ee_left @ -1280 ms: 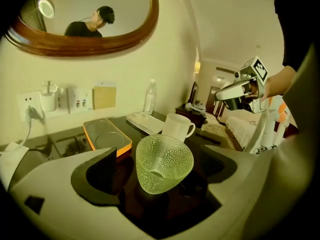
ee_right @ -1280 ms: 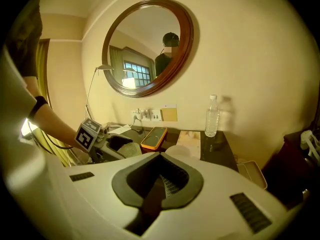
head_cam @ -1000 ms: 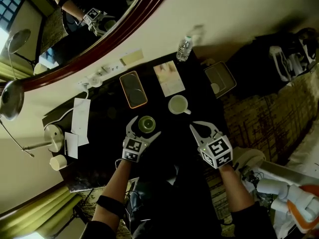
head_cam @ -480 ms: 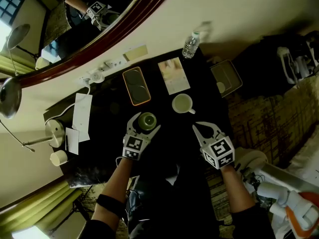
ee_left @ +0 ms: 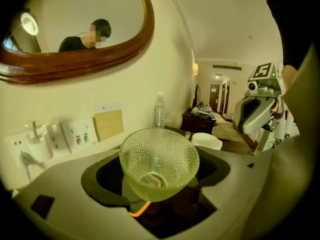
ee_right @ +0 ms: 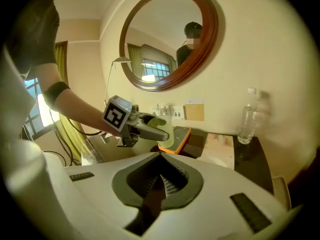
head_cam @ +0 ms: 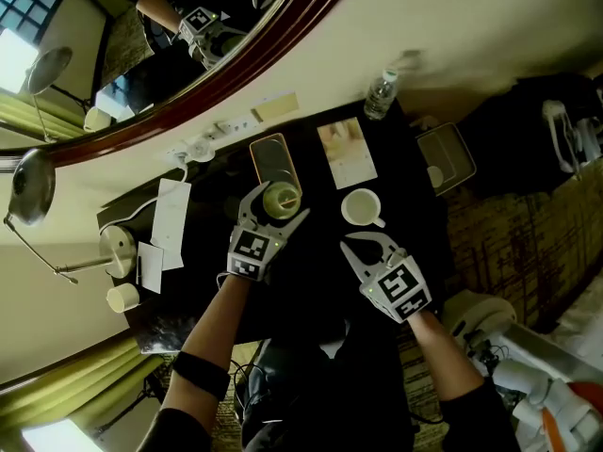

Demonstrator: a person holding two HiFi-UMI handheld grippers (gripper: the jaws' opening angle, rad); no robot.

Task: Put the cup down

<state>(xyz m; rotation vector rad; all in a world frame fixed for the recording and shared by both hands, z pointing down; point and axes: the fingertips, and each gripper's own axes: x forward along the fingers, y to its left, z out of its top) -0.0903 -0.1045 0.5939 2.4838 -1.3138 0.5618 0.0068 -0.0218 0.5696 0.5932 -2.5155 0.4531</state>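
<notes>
Dark desk (head_cam: 212,210) set against a cream wall, under an oval mirror (head_cam: 236,64) in a wooden frame. Left gripper (head_cam: 280,205): its jaws have just been closing and are clamped on the glass cup (ee_left: 159,161) — a pale green, dimpled cup, gripped low on both sides, upright, mouth up and nothing visible inside. The cup is held over the near end of an orange-rimmed tray (head_cam: 275,163) and appears to be clear of it. Right gripper (ee_right: 161,174): jaws fully together with nothing between them, held over the near part of the desk, to the right of the left gripper and apart from it. White mug (head_cam: 362,207) stands on the desk just beyond the right gripper, its handle turned toward the desk's right edge. Pale card (head_cam: 347,152) lies flat behind the mug, beside the tray. Water bottle (head_cam: 380,95) stands upright at the far edge by the wall. Wall sockets (head_cam: 203,146) sit to the left, with a white paper (head_cam: 171,222) and a lamp base (head_cam: 118,248) at the left end — both well apart from the cup.
</notes>
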